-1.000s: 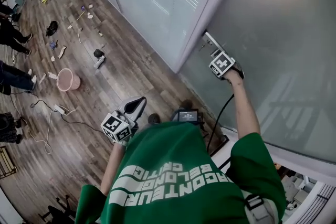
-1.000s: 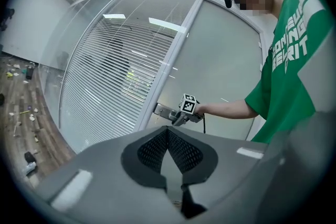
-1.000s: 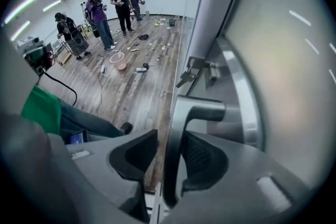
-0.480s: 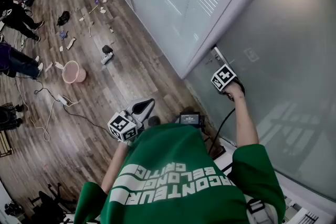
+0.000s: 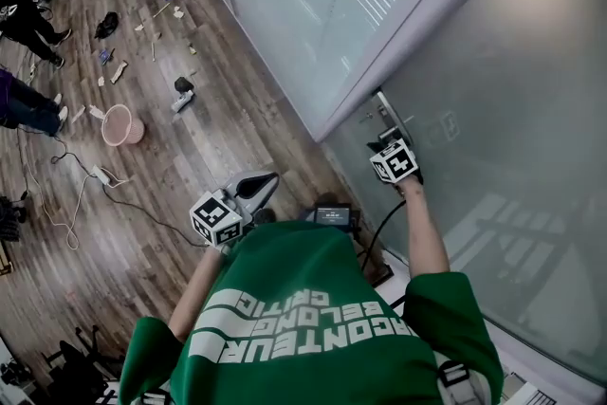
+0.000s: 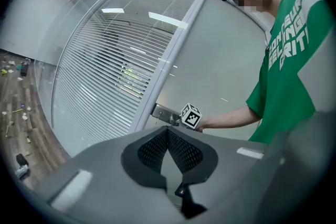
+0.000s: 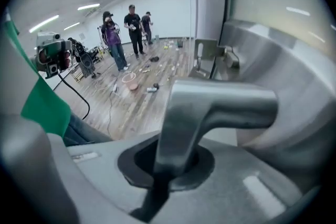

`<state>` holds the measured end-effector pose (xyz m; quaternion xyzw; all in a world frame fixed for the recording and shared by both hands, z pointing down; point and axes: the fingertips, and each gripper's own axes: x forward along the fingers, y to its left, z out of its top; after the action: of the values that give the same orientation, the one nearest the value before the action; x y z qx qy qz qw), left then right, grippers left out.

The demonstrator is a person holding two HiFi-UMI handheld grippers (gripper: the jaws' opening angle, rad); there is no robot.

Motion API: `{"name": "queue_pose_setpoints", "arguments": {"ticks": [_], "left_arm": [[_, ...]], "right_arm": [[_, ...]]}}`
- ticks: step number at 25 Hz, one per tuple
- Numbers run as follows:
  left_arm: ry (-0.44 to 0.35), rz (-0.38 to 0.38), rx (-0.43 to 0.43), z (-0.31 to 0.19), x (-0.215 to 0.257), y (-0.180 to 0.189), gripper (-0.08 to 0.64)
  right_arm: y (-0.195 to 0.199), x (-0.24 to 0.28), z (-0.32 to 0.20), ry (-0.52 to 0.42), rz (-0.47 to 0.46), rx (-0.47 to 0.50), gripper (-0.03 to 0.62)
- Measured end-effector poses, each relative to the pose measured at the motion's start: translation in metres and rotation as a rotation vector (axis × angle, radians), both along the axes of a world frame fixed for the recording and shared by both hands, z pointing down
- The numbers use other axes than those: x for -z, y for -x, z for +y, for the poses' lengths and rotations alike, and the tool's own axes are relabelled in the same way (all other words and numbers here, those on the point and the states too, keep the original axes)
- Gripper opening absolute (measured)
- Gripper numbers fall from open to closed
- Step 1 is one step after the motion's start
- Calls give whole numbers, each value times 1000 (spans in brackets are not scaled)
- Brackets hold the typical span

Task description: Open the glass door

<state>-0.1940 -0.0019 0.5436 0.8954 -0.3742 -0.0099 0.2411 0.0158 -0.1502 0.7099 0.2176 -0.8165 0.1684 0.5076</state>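
Right gripper (image 7: 167, 165) fingers clamped on door handle (image 7: 210, 105); left gripper (image 6: 168, 134) fingers together, seemingly empty

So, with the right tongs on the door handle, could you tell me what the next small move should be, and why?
I would probably press the door handle down with the right tongs: they are shut on it, and the glass door appears closed against its frame, so the latch likely needs freeing before any pull.

The shirt (image 5: 313, 318) is green, basket (image 5: 119, 125) pink, floor (image 5: 237, 119) brown, door handle (image 7: 210, 105) silver.
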Motion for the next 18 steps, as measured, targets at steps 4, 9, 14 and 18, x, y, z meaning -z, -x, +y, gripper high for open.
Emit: {"name": "queue_pose_setpoints", "arguments": {"ticks": [4,9,14,18], "left_arm": [[-2,-4,-13,-10,0,-4,9],[8,-5,-8,-13,-4,-1,9],[8,-2,-16,-15,-2,-1,9],[6,-8,-31,-21,1,-10,9]], "right_arm": [[9,2,-13,-138,-159,9,-8],[10,1,-18,-182,-183,9,-8],[8,5,-20,-187,-179,-1,-8],[3,5,-27,-192,-182,-10,-8]]}}
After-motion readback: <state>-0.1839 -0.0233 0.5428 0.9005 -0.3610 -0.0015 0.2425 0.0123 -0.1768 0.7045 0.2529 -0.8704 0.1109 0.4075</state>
